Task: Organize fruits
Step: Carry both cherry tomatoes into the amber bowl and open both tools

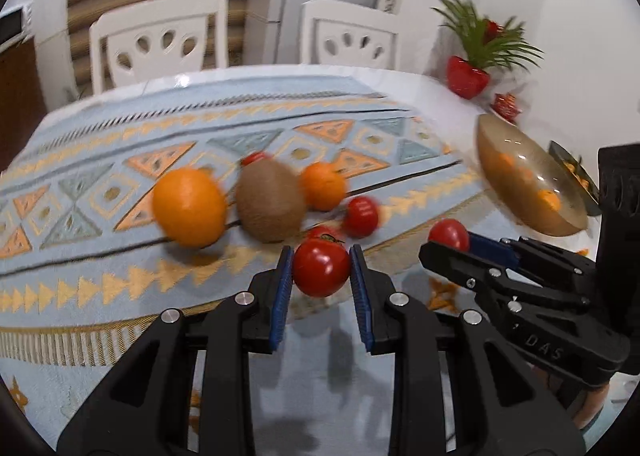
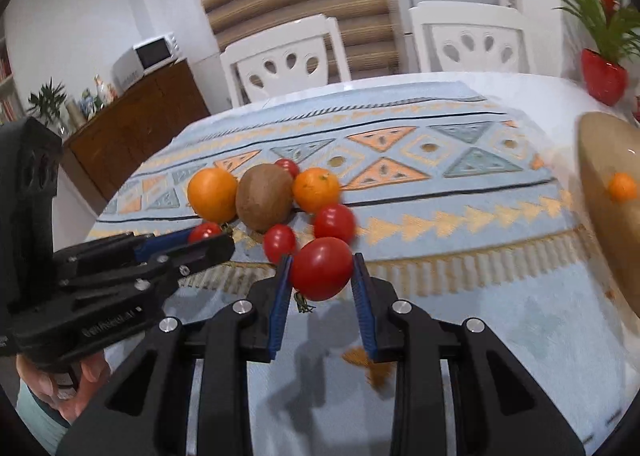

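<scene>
In the left wrist view my left gripper (image 1: 321,256) is shut on a red tomato (image 1: 320,276), its blue pads pressed to both sides. Beyond it, on the patterned cloth, lie a big orange (image 1: 190,207), a kiwi (image 1: 270,199), a smaller orange (image 1: 323,185) and loose tomatoes (image 1: 362,215). At the right, my right gripper (image 1: 448,244) holds another tomato (image 1: 450,232). The right wrist view shows my right gripper (image 2: 321,262) shut on that tomato (image 2: 322,272), with the left gripper (image 2: 208,240) and its tomato (image 2: 204,231) at the left.
An amber bowl (image 1: 520,175) with an orange (image 2: 622,187) in it stands at the table's right side. A red pot with a plant (image 1: 466,75) is behind it. Two white chairs (image 2: 286,55) stand at the far edge. A wooden sideboard (image 2: 132,123) is far left.
</scene>
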The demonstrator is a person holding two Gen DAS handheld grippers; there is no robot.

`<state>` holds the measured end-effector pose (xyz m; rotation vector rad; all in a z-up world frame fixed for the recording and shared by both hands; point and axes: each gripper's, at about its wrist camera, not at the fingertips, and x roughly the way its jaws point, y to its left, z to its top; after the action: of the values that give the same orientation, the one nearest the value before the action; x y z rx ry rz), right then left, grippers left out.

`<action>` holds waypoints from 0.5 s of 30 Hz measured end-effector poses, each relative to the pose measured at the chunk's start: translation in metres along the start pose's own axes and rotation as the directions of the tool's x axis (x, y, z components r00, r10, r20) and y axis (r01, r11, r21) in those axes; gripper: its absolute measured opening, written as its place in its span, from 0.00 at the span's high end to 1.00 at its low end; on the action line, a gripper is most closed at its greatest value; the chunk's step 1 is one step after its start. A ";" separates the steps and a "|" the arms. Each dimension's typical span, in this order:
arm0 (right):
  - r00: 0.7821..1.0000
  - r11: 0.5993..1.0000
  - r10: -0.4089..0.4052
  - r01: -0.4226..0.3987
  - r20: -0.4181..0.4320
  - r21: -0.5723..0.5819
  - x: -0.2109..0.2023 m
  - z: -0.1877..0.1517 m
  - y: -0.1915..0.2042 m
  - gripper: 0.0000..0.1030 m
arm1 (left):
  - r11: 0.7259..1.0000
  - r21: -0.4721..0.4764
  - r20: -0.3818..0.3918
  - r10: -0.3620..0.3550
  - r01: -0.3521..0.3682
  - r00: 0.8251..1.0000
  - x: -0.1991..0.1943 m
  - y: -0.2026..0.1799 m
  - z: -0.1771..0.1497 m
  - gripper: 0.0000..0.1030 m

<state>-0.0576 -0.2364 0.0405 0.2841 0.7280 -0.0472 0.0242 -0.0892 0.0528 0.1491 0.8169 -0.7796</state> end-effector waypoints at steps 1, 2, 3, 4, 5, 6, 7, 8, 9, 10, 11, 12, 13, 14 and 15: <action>1.000 1.000 -0.009 0.009 0.010 0.010 -0.008 -0.001 -0.005 0.72 | 1.000 0.017 0.004 -0.007 0.007 1.000 -0.002 -0.010 0.005 0.73; 1.000 1.000 -0.013 0.013 0.019 0.023 -0.016 -0.001 -0.011 0.72 | 0.999 0.030 0.008 -0.020 0.019 1.000 -0.004 -0.020 0.010 0.74; 0.999 0.999 -0.021 0.019 0.038 0.043 -0.030 -0.001 -0.022 0.72 | 0.998 0.045 0.013 -0.035 0.035 0.999 -0.006 -0.032 0.015 0.74; 0.998 0.998 -0.031 0.028 0.056 0.054 -0.041 0.000 -0.030 0.72 | 0.997 0.057 0.017 -0.047 0.046 0.999 -0.007 -0.041 0.020 0.74; 0.996 0.997 -0.049 0.044 0.079 0.064 -0.054 0.002 -0.039 0.72 | 0.995 0.077 0.024 -0.066 0.064 0.998 -0.008 -0.055 0.026 0.74; 0.991 0.994 -0.080 0.073 0.102 0.076 -0.068 0.004 -0.050 0.72 | 0.992 0.099 0.031 -0.084 0.080 0.996 -0.008 -0.071 0.032 0.73; 0.987 0.991 -0.110 0.101 0.116 0.085 -0.077 0.005 -0.058 0.72 | 0.989 0.113 0.036 -0.095 0.091 0.995 -0.009 -0.081 0.035 0.73; 0.980 0.986 -0.150 0.137 0.129 0.099 -0.089 0.006 -0.069 0.72 | 0.984 0.134 0.043 -0.120 0.113 0.992 -0.007 -0.101 0.041 0.73; 0.970 0.976 -0.196 0.179 0.143 0.121 -0.104 0.007 -0.083 0.72 | 0.981 0.142 0.042 -0.141 0.134 0.989 -0.006 -0.114 0.043 0.73; 0.963 0.969 -0.226 0.206 0.149 0.138 -0.114 0.007 -0.094 0.72 | 0.977 0.146 0.039 -0.160 0.153 0.986 -0.003 -0.125 0.045 0.73; 0.958 0.963 -0.244 0.222 0.152 0.153 -0.121 0.007 -0.104 0.72 | 0.971 0.153 0.031 -0.190 0.183 0.981 0.002 -0.142 0.047 0.73; 0.951 0.954 -0.269 0.242 0.151 0.178 -0.131 0.007 -0.120 0.72 | 0.966 0.159 0.024 -0.208 0.201 0.978 0.006 -0.154 0.047 0.73; 0.948 0.947 -0.283 0.253 0.148 0.196 -0.137 0.007 -0.129 0.72 | 0.960 0.170 0.013 -0.229 0.224 0.973 0.013 -0.171 0.049 0.73; 0.942 0.938 -0.302 0.267 0.143 0.221 -0.143 0.007 -0.142 0.72 | 0.955 0.179 0.003 -0.241 0.237 0.970 0.017 -0.183 0.049 0.73; 0.936 0.924 -0.326 0.285 0.134 0.256 -0.151 0.006 -0.159 0.72 | 0.950 0.189 -0.007 -0.252 0.249 0.968 0.022 -0.196 0.050 0.73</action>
<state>-0.1888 -0.3988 0.1071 0.3833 0.5862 -0.4542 -0.0686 -0.2627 0.1042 0.2098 0.7530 -1.0983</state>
